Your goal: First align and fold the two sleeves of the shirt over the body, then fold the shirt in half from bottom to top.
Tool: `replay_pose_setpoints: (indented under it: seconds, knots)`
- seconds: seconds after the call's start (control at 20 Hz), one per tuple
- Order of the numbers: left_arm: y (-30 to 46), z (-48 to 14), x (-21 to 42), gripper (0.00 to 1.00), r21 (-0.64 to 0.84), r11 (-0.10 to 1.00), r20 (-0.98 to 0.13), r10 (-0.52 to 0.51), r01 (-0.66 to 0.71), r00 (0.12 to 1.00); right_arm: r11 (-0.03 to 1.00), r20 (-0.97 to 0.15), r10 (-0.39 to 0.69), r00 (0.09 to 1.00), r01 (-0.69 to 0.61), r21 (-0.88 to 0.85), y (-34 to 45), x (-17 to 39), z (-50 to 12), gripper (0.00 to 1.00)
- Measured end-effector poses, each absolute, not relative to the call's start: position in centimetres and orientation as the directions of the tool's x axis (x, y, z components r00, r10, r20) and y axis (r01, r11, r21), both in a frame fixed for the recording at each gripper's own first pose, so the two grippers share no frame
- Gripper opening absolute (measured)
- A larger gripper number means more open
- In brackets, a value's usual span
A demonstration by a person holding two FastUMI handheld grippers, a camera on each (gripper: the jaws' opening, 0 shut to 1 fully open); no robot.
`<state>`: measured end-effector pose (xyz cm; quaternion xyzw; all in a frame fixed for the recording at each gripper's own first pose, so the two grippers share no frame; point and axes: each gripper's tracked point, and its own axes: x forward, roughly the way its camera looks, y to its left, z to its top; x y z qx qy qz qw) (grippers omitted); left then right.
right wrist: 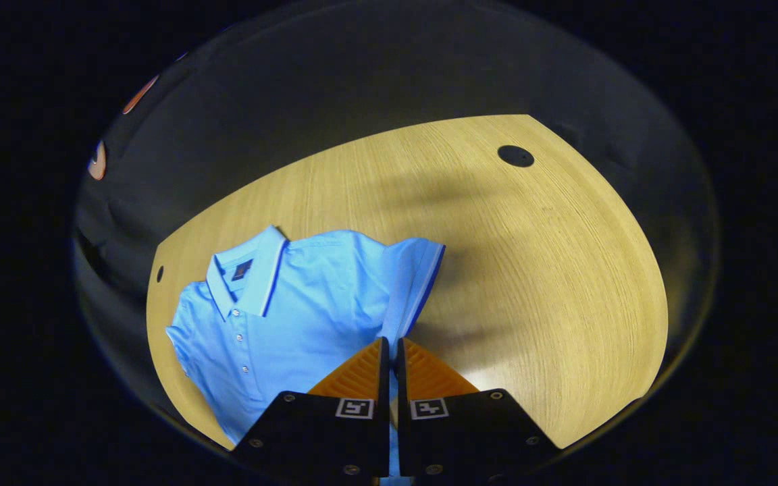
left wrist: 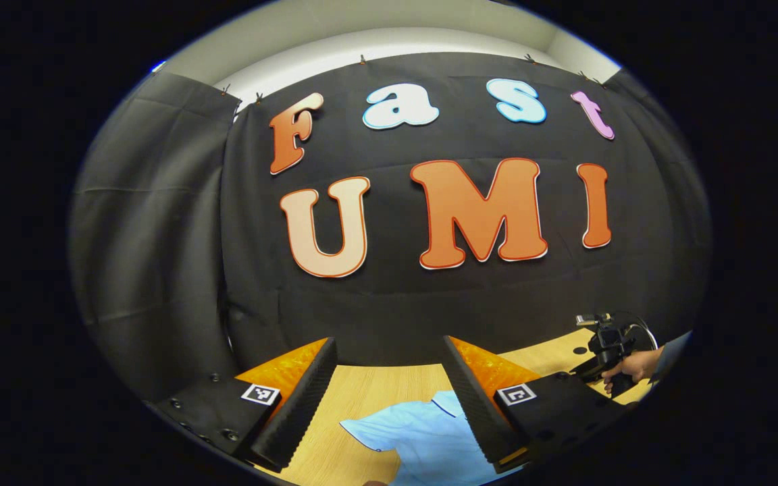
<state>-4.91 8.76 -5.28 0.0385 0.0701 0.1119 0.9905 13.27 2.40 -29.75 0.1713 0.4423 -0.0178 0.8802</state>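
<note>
Setting: Black cloth wall (left wrist: 159, 236) hangs behind a pale wooden table (right wrist: 531, 270) with a dark round hole (right wrist: 515, 156) near its far edge.

Shirt: a light blue polo shirt (right wrist: 294, 304) lies front up on the near-left part of the table, collar (right wrist: 254, 270) pointing away from the right gripper, button placket down the chest. In the left gripper view a corner of it lies on the wood below and between that gripper's fingers.

Sleeve: the sleeve (right wrist: 416, 283) on the side nearer the table's middle stands lifted and turned inward, its darker trimmed cuff uppermost.

Handling: by appearance a thin, soft knit, light and limp; likely to sag and crease wherever it is unsupported. Best taken at a hem, cuff or shoulder seam, where the doubled fabric gives firmer purchase.

Right gripper: right gripper (right wrist: 390, 347) has its fingers drawn nearly together with a thin strip of blue cloth running between them just below the sleeve; it appears to pinch the shirt's fabric there.

Left gripper: left gripper (left wrist: 389, 378) is held spread wide, nothing between the fingers, raised above the table and facing the wall.

Also in frame: far off at the right edge of the left gripper view, a hand (left wrist: 632, 368) holds the other gripper low over the table.

Stage: sleeve folding appears under way; the bottom-to-top fold is not yet done.
</note>
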Motion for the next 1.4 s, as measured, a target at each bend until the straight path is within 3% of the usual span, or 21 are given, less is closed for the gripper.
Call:
replay_pose_setpoints:
  seconds: [0.35, 0.65, 0.75, 0.85, 0.9, 0.95, 1.15, 1.3, 1.4]
  knots:
    - [10.8, -6.8, -5.4, 1.0, 0.07, 0.974, -0.158, 0.226, -0.218, 0.961, 0.946, -0.737, 0.175, 0.653, 0.096, 0.309, 7.6, 13.6, -26.7, 0.06]
    - [13.3, -11.0, -3.8, 1.0, 0.004, 0.978, -0.279, 0.203, -0.21, 0.938, 0.943, -0.72, 0.23, 0.654, 0.031, 0.33, 11.9, 13.4, -26.4, 0.06]
    - [14.4, -13.3, -3.5, 1.0, -0.021, 0.976, -0.336, 0.197, -0.217, 0.921, 0.927, -0.698, 0.289, 0.655, -0.009, 0.375, 13.8, 13.3, -25.7, 0.1]
    - [15.0, -15.6, -2.8, 1.0, -0.084, 0.972, -0.405, 0.168, -0.22, 0.898, 0.92, -0.682, 0.315, 0.66, -0.036, 0.391, 14.8, 13.1, -25.2, 0.23]
    - [15.4, -16.9, -2.6, 1.0, -0.113, 0.968, -0.439, 0.155, -0.225, 0.885, 0.919, -0.673, 0.321, 0.667, -0.049, 0.39, 15.0, 13.1, -24.9, 0.44]
    - [15.9, -18.3, -2.3, 1.0, -0.136, 0.964, -0.474, 0.14, -0.23, 0.869, 0.92, -0.665, 0.323, 0.674, -0.057, 0.389, 15.2, 13.0, -24.6, 0.43]
    - [18.1, -24.6, -2.4, 0.99, -0.223, 0.929, -0.635, 0.092, -0.296, 0.767, 0.932, -0.611, 0.309, 0.729, -0.102, 0.349, 14.8, 13.0, -22.9, 0.8]
    - [19.4, -29.9, -1.8, 0.99, -0.224, 0.908, -0.728, 0.087, -0.355, 0.68, 0.947, -0.572, 0.268, 0.775, -0.104, 0.303, 14.0, 13.0, -21.7, 0.93]
    - [20.3, -32.7, -0.9, 0.99, -0.215, 0.904, -0.769, 0.076, -0.369, 0.634, 0.943, -0.549, 0.268, 0.791, -0.1, 0.316, 13.7, 12.5, -20.7, 0.97]
